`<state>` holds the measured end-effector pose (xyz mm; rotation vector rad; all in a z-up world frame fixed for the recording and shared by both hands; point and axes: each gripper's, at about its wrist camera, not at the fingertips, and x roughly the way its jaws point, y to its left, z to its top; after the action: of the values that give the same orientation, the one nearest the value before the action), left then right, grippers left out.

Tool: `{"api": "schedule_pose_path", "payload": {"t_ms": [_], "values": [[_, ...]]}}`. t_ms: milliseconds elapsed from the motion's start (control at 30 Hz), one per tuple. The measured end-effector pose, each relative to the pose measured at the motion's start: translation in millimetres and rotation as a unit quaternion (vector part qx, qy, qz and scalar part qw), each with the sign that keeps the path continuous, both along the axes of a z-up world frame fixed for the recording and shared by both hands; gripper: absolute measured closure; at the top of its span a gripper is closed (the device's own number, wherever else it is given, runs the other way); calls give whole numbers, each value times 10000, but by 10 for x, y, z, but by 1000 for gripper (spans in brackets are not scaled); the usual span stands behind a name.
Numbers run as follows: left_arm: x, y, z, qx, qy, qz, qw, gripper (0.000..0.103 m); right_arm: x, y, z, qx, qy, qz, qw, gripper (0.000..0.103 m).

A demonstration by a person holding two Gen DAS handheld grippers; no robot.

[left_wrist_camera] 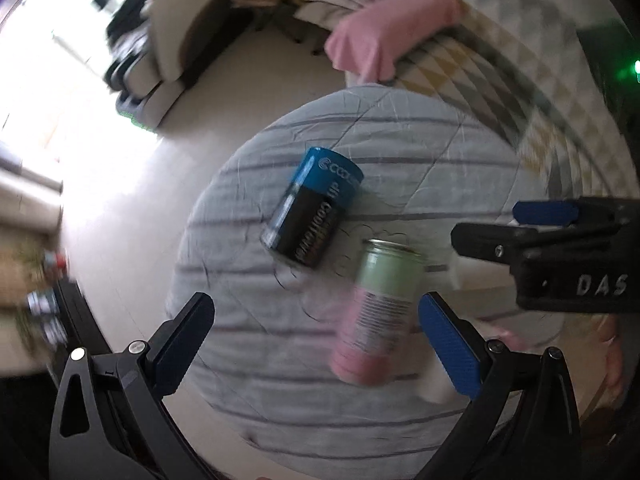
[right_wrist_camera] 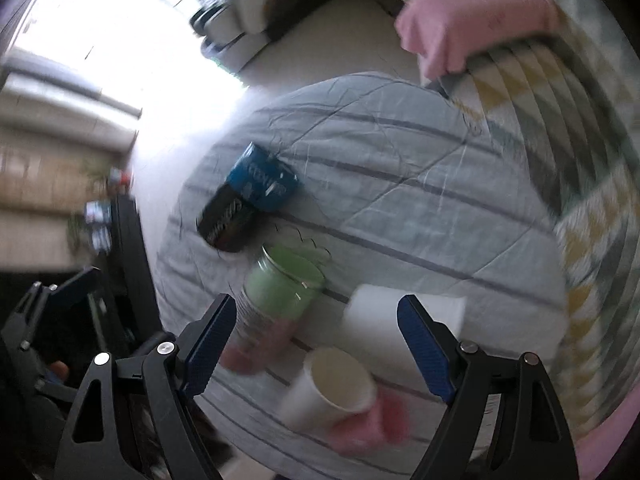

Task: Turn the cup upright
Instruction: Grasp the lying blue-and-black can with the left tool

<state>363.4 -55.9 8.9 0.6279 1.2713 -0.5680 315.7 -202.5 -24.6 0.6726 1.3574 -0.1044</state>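
Observation:
A white paper cup lies on its side on the round grey quilted table, its mouth facing the camera in the right wrist view. A second white cup lies beyond it, partly behind the right finger. My right gripper is open above and around the cups, holding nothing. My left gripper is open and empty over the table. The right gripper shows at the right edge of the left wrist view. Both views are blurred.
A blue and black can and a green and pink can lie on the table. A patterned bed with a pink cloth is behind. Floor and a sofa lie to the left.

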Motion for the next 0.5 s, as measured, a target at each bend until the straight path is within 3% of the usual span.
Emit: {"api": "schedule_pose_path", "payload": {"t_ms": [233, 500], "values": [[365, -81, -286, 122, 194, -723, 9971, 0, 112, 29, -108, -30, 221, -774, 9968, 19], [725, -341, -638, 83, 516, -1003, 9936, 0, 244, -62, -220, -352, 350, -950, 9942, 19]]}}
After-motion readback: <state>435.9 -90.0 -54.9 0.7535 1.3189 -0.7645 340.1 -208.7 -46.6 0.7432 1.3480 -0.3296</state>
